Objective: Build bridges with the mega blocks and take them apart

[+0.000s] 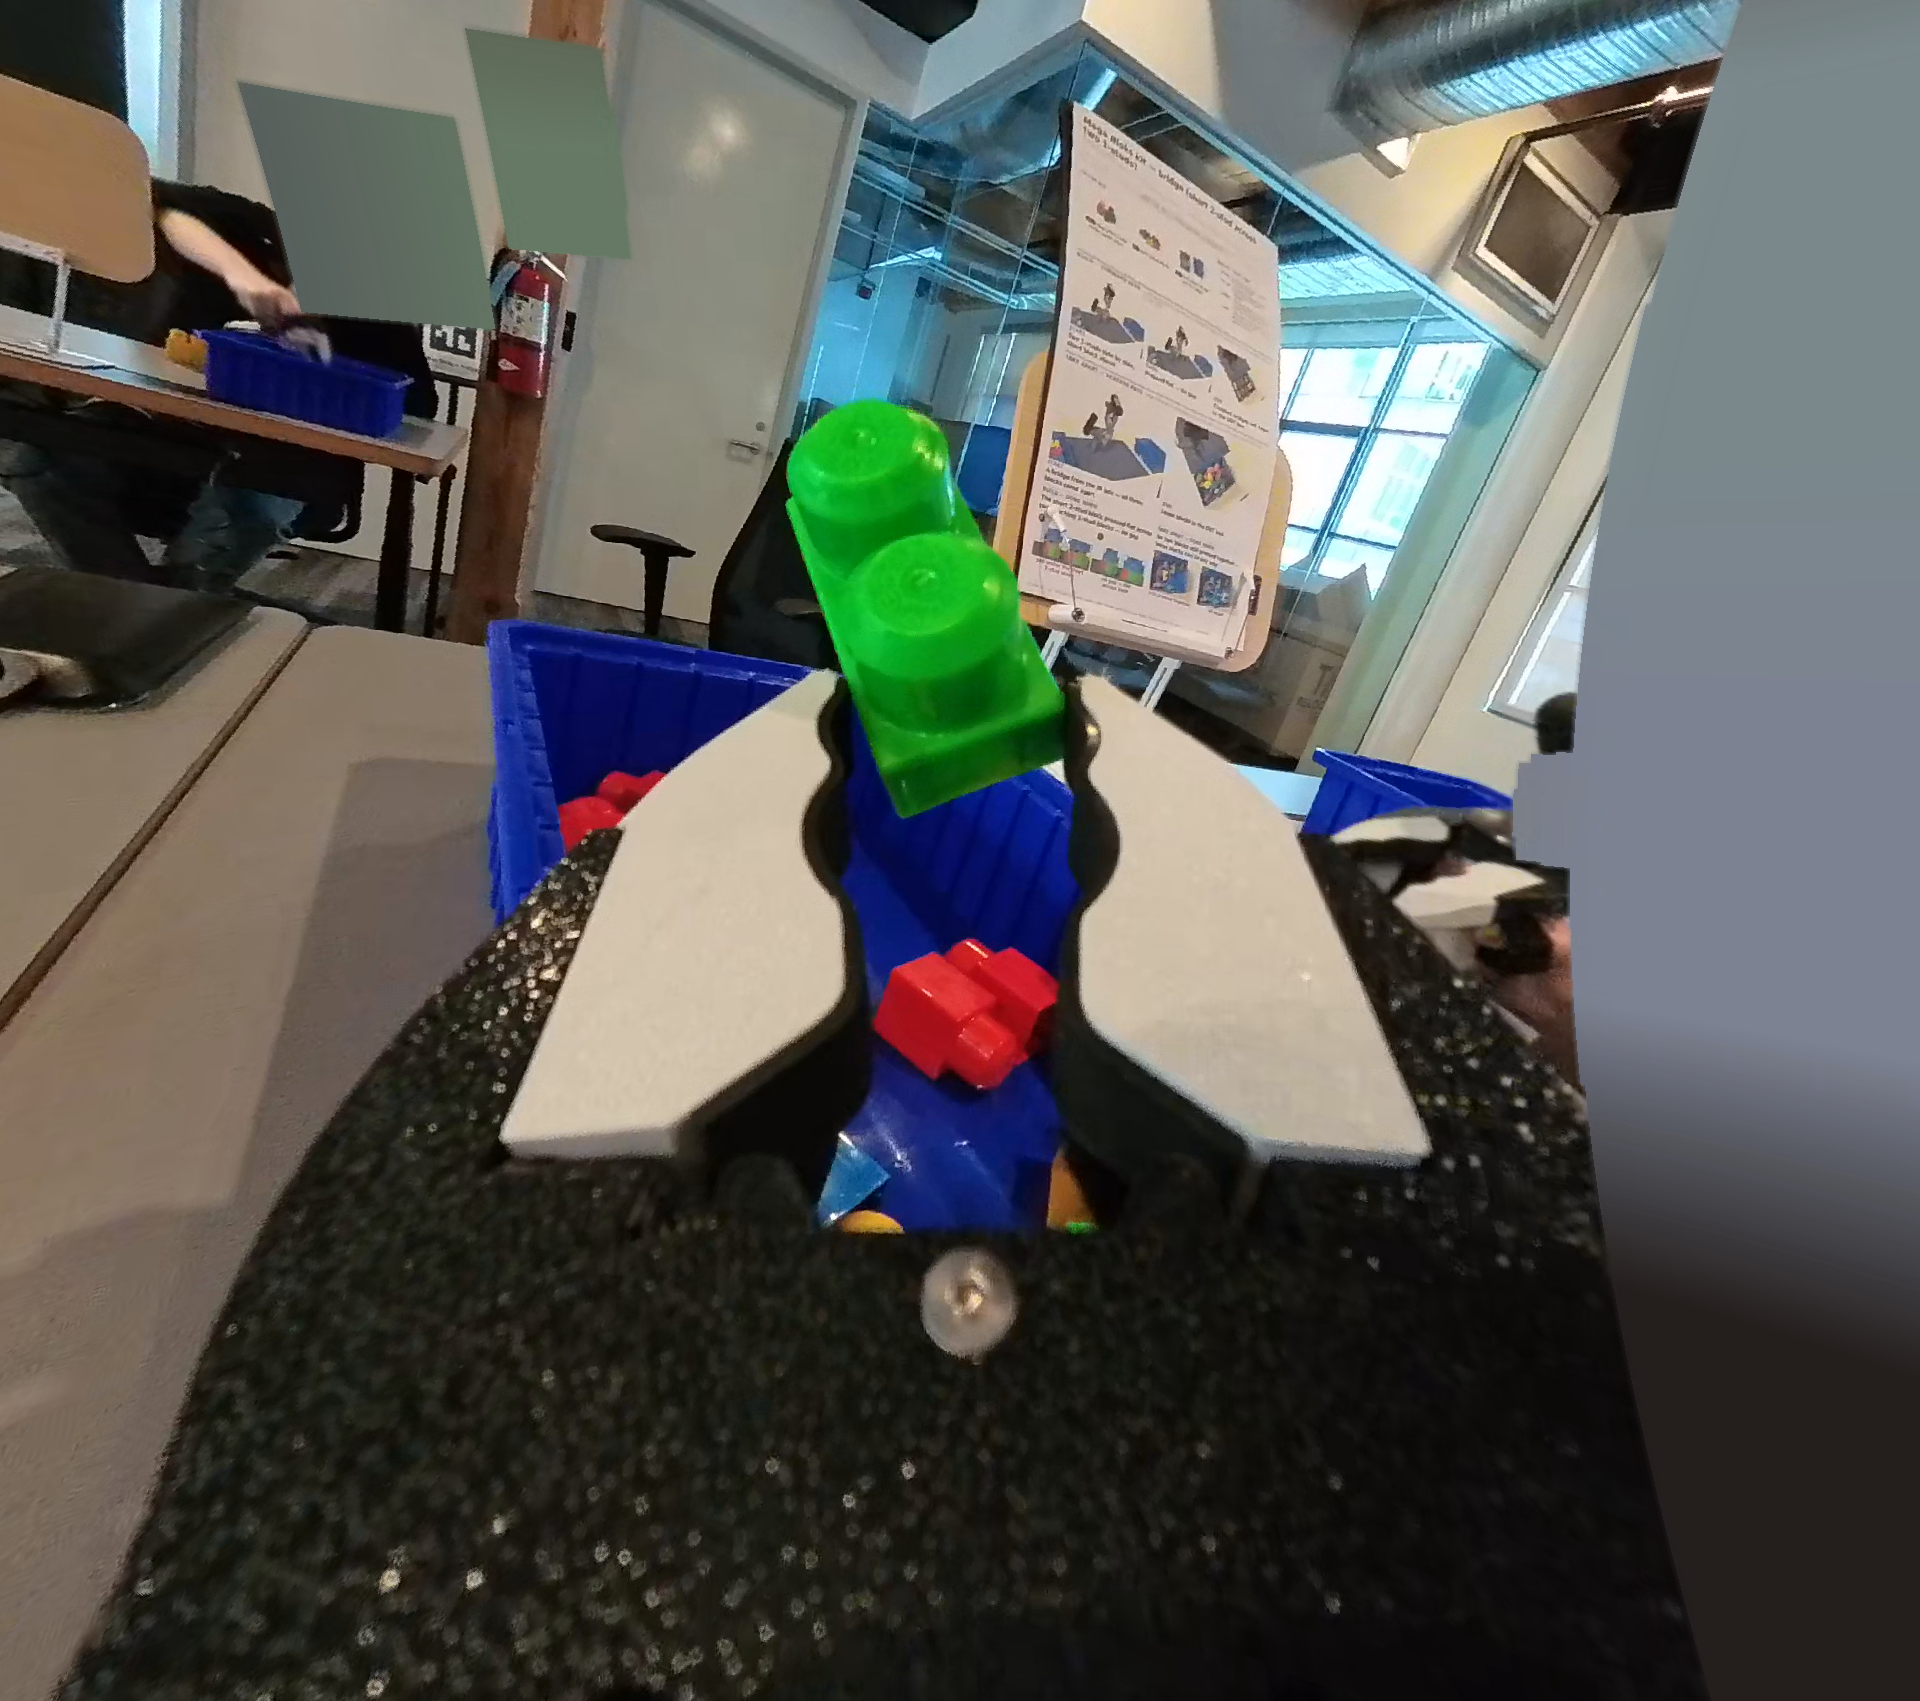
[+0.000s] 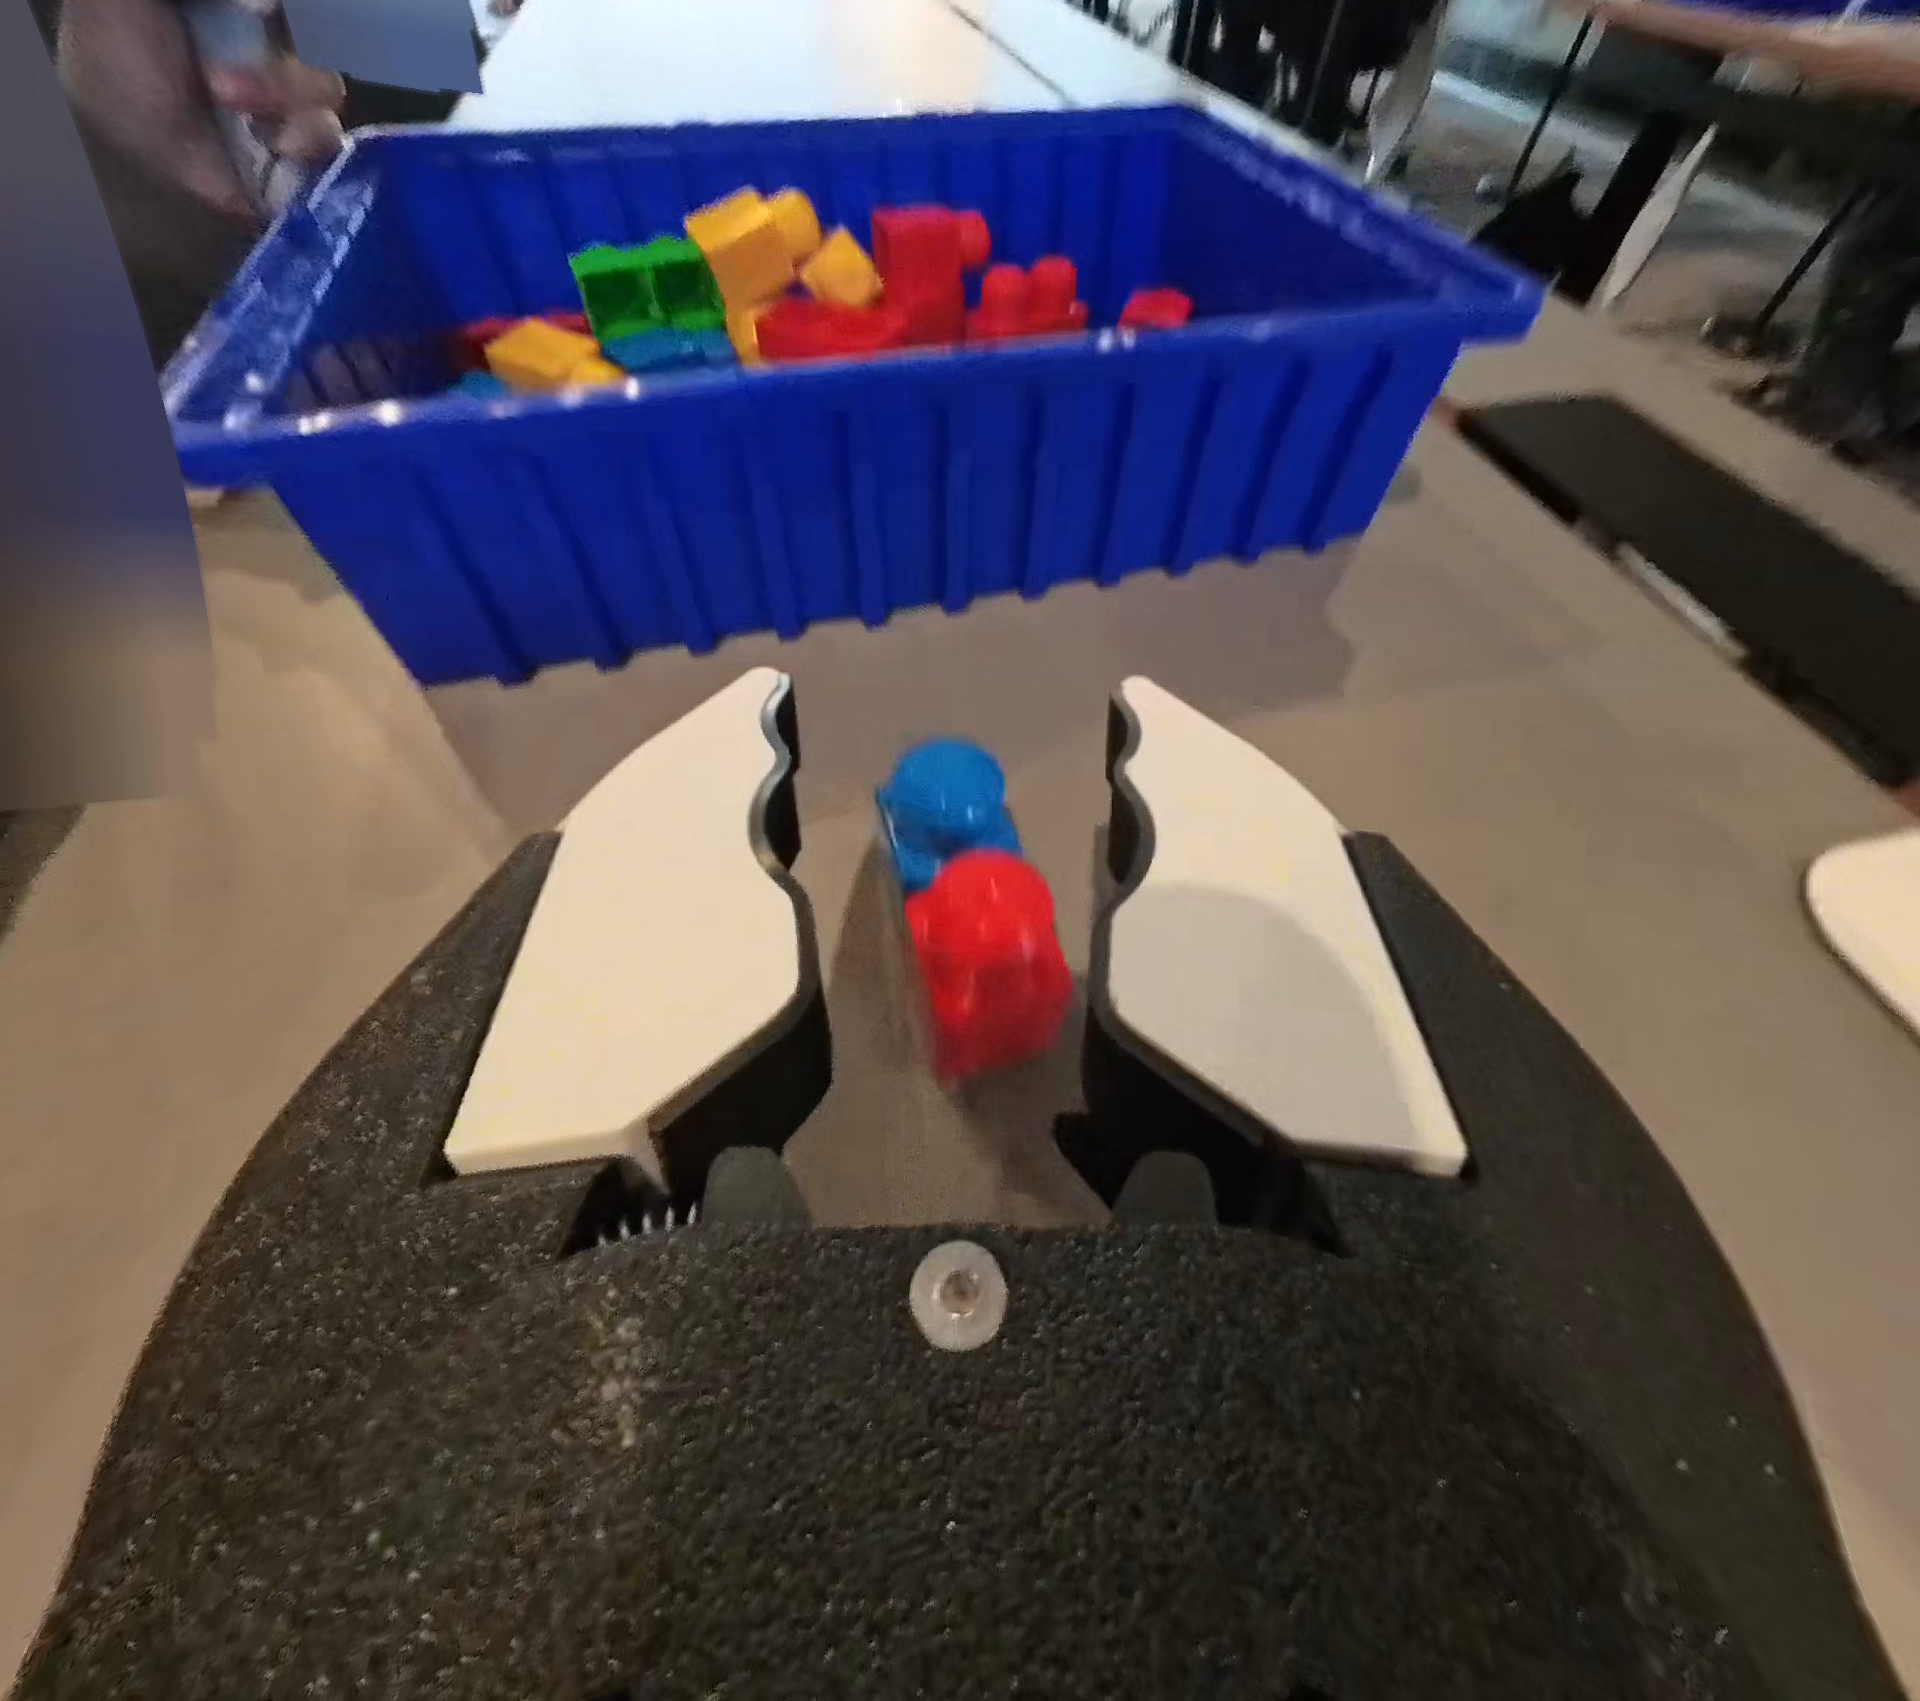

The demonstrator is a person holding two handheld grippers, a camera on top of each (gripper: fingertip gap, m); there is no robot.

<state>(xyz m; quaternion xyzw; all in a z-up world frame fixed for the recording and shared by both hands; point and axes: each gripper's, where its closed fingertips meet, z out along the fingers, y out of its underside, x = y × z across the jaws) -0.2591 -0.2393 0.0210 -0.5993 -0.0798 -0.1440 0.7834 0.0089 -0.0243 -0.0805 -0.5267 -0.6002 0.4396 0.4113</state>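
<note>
Left claw (image 1: 951, 716) pinches green block (image 1: 920, 612) by 1 end over blue bin (image 1: 665, 695); could pivot, drop. Right claw (image 2: 951, 768) spread wide, empty, straddling red block (image 2: 987, 960) and blue block (image 2: 940, 804); could topple them.

Materials and finishes, both wrist views.
Green block (image 1: 920, 612): translucent glossy plastic. Blue bin (image 2: 831, 498): glossy ribbed plastic; blocks inside it glossy opaque plastic. Left gripper (image 1: 956, 716) and right gripper (image 2: 951, 747): rough, speckled black body, smooth matt pale finger plates, shiny metal screw. Desk (image 2: 1455, 716): smooth matt grey. Red block (image 2: 987, 955) and blue block (image 2: 940, 804): shiny plastic, blurred.
</note>
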